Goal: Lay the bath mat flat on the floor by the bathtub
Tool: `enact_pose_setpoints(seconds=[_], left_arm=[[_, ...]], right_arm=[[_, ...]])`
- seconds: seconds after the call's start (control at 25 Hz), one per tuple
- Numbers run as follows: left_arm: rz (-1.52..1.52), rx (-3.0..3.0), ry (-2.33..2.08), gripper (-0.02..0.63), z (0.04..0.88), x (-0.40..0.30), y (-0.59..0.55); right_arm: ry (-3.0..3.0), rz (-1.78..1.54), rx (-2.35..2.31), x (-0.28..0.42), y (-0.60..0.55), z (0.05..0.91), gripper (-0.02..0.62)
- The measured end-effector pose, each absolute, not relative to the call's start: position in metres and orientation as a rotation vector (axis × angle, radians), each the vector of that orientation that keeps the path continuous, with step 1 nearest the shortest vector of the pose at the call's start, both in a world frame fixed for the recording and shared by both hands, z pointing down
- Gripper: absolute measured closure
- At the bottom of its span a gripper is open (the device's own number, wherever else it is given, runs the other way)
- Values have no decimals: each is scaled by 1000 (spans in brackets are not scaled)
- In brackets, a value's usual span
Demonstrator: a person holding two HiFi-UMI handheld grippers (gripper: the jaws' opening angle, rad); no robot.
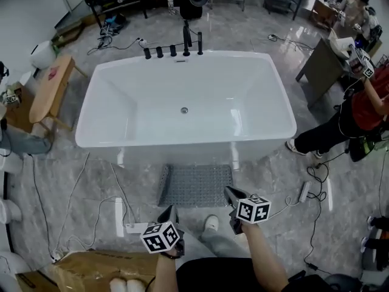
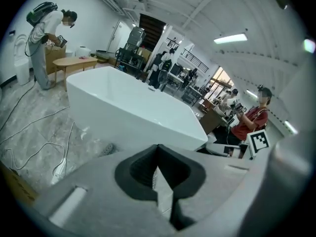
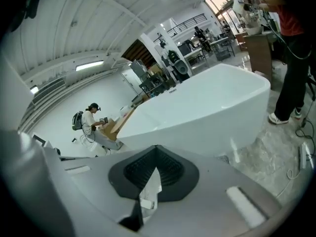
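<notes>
A grey textured bath mat [image 1: 196, 185] lies flat on the marble floor against the near side of the white bathtub [image 1: 185, 105]. My left gripper [image 1: 168, 213] is held above the floor at the mat's near left corner, jaws shut and empty. At the mat's near right corner my right gripper [image 1: 232, 195] is also shut with nothing in it. In the left gripper view the left gripper [image 2: 158, 149] points at the bathtub [image 2: 133, 110]. The right gripper [image 3: 157, 151] faces the bathtub [image 3: 197, 107] in its own view. Neither touches the mat.
A white power strip [image 1: 135, 227] and cables [image 1: 73, 199] lie on the floor left of the mat. A cardboard box [image 1: 91, 269] sits at the bottom left. A person in red [image 1: 358, 117] stands at the right beside a table [image 1: 325, 62]. A wooden bench [image 1: 51, 87] is left of the tub.
</notes>
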State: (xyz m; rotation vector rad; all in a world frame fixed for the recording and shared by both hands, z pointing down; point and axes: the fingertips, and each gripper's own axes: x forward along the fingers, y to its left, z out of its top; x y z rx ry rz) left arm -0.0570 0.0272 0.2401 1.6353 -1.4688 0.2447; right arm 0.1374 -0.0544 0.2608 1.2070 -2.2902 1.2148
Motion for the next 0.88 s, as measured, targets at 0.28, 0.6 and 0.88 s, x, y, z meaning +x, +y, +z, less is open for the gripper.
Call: enact_pose_setpoints(seconds=[0.28, 0.6, 0.88], left_arm=[[153, 1771, -1532, 603, 166, -47, -9], [21, 1957, -1643, 603, 58, -34, -51], [-56, 2132, -1729, 603, -31, -22, -55]], right_arm=[[-2459, 945, 1160, 131, -90, 181, 589], [-2702, 599, 1099, 115, -117, 62, 589], [-2835, 288, 1161, 100, -111, -40, 589]])
